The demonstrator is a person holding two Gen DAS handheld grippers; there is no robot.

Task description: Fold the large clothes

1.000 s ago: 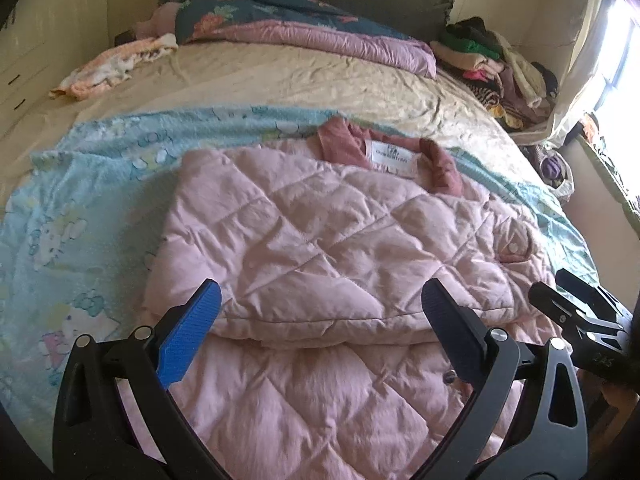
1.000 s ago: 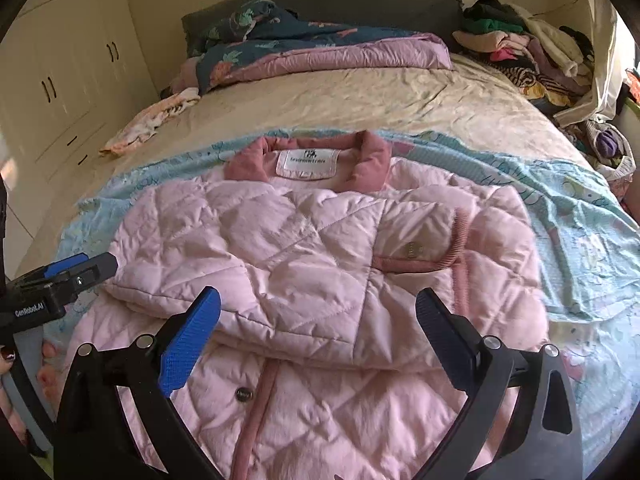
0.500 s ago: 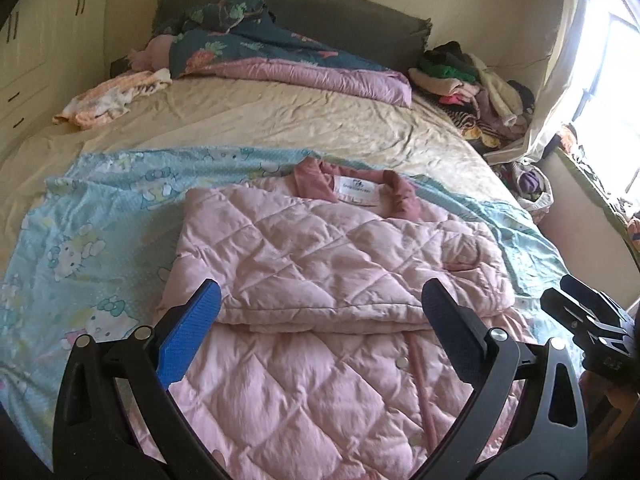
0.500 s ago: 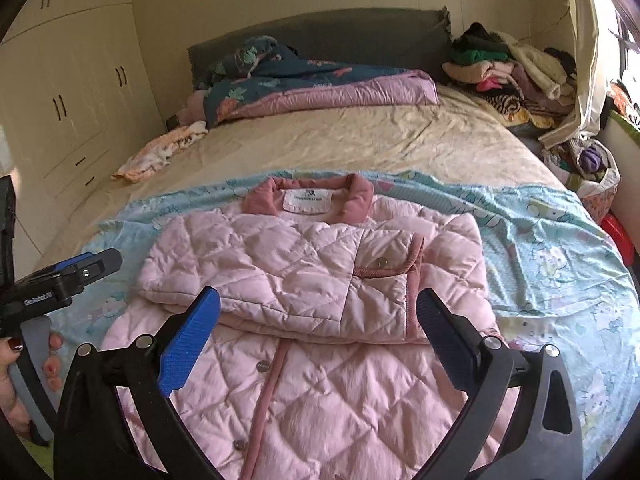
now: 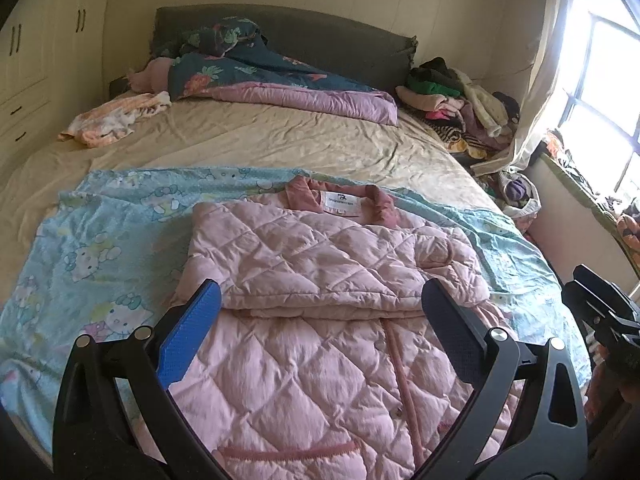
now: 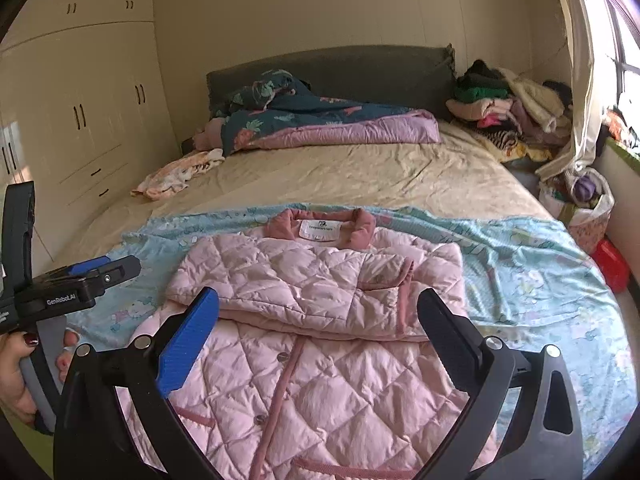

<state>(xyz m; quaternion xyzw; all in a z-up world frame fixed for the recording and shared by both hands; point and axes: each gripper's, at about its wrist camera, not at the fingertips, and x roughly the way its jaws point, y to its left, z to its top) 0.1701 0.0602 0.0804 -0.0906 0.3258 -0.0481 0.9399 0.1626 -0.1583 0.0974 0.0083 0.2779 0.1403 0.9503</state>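
Note:
A pink quilted jacket [image 5: 320,320] [image 6: 320,340] lies on a light blue cartoon-print sheet [image 5: 100,248] [image 6: 540,280] at the foot of the bed. Both sleeves are folded across its chest, and the darker pink collar [image 5: 340,200] [image 6: 320,224] with a white label points toward the headboard. My left gripper [image 5: 320,320] hangs open above the jacket's lower half, holding nothing. My right gripper [image 6: 318,332] is open too, over the same area. In the right wrist view the left gripper [image 6: 80,280] shows at the left edge, held by a hand [image 6: 16,380].
A dark floral duvet [image 5: 260,68] and a pink blanket lie by the grey headboard [image 6: 360,72]. Heaped clothes [image 5: 460,100] fill the bed's far right corner. A small towel [image 5: 116,120] lies far left. Wardrobes [image 6: 80,120] line the left wall; a window and bag [image 6: 584,200] are right.
Both grippers have pulled back and risen away from the jacket, so more of the bed and room shows. Both stay open. The jacket has not moved.

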